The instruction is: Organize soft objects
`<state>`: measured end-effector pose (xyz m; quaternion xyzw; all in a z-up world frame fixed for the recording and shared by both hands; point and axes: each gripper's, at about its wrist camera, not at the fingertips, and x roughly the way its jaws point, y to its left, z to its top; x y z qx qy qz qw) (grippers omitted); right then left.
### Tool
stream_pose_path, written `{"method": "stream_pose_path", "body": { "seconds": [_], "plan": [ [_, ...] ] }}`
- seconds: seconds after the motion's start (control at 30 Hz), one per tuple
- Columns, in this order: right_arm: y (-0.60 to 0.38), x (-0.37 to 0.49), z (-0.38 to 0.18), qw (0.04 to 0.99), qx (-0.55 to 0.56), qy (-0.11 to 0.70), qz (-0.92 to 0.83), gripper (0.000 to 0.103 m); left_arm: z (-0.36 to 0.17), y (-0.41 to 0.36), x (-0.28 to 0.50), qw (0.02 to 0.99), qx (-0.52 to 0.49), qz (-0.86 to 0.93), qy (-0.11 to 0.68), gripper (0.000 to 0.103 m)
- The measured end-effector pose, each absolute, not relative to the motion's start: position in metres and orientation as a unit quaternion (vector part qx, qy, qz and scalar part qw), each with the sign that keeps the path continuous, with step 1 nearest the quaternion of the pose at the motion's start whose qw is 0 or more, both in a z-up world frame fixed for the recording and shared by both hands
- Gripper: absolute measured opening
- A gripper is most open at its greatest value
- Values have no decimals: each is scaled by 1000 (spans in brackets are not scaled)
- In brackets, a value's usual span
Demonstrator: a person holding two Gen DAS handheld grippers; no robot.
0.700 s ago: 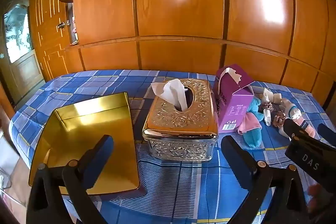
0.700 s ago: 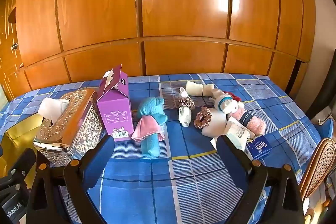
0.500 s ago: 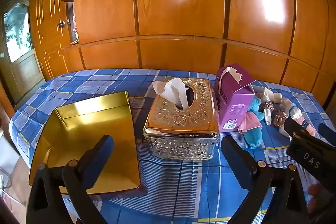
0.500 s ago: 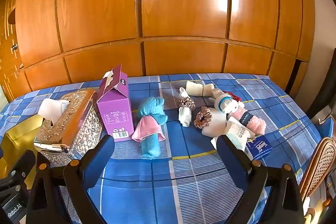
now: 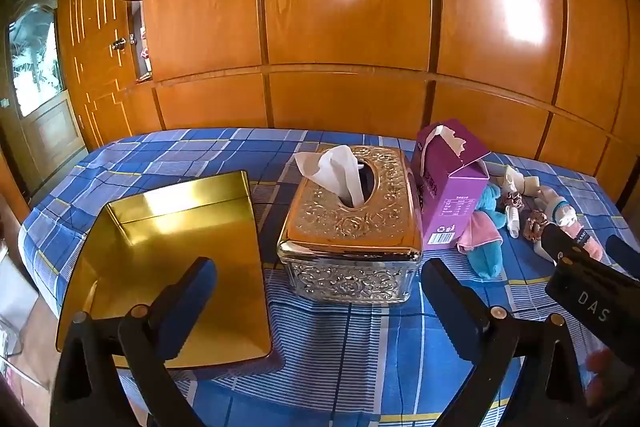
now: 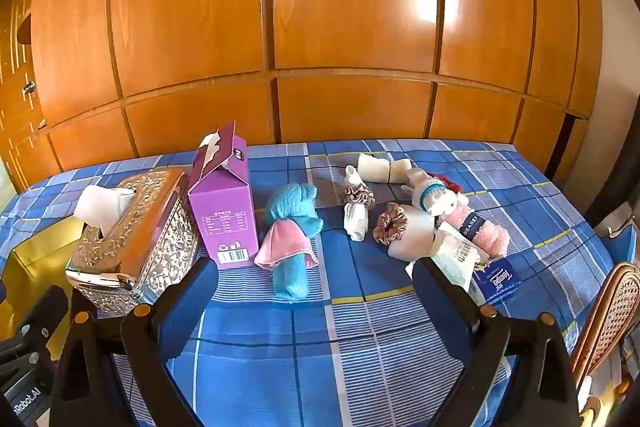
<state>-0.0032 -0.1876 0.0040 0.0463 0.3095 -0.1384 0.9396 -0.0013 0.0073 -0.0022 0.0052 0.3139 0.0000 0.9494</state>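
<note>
Soft things lie on the blue checked tablecloth (image 6: 360, 327): a teal and pink cloth bundle (image 6: 290, 231), a brown scrunchie (image 6: 390, 223), white rolled socks (image 6: 356, 217), a pink fuzzy sock (image 6: 482, 229), a cream roll (image 6: 380, 169) and tissue packs (image 6: 496, 277). The teal bundle also shows in the left wrist view (image 5: 486, 247). My right gripper (image 6: 316, 291) is open and empty, in front of the bundle. My left gripper (image 5: 320, 287) is open and empty, in front of the ornate tissue box (image 5: 352, 223). An empty gold tray (image 5: 176, 255) lies at the left.
A purple carton (image 6: 224, 203) stands between the tissue box and the teal bundle. Wooden wardrobe panels (image 6: 352, 27) run behind the table. A wicker chair (image 6: 608, 315) stands at the right edge. A door (image 5: 44, 87) is at the far left.
The left gripper has drifted slightly, so the tissue box sits a little further right and lower in its view. The right gripper has barely moved. Both stay open.
</note>
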Motion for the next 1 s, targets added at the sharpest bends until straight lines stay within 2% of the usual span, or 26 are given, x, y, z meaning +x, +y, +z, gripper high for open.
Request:
{"method": "stream_pose_path", "body": {
  "seconds": [1.0],
  "plan": [
    [-223, 6, 5, 935, 48, 308, -171, 99, 5, -9, -13, 953, 46, -28, 299, 103]
  ]
}}
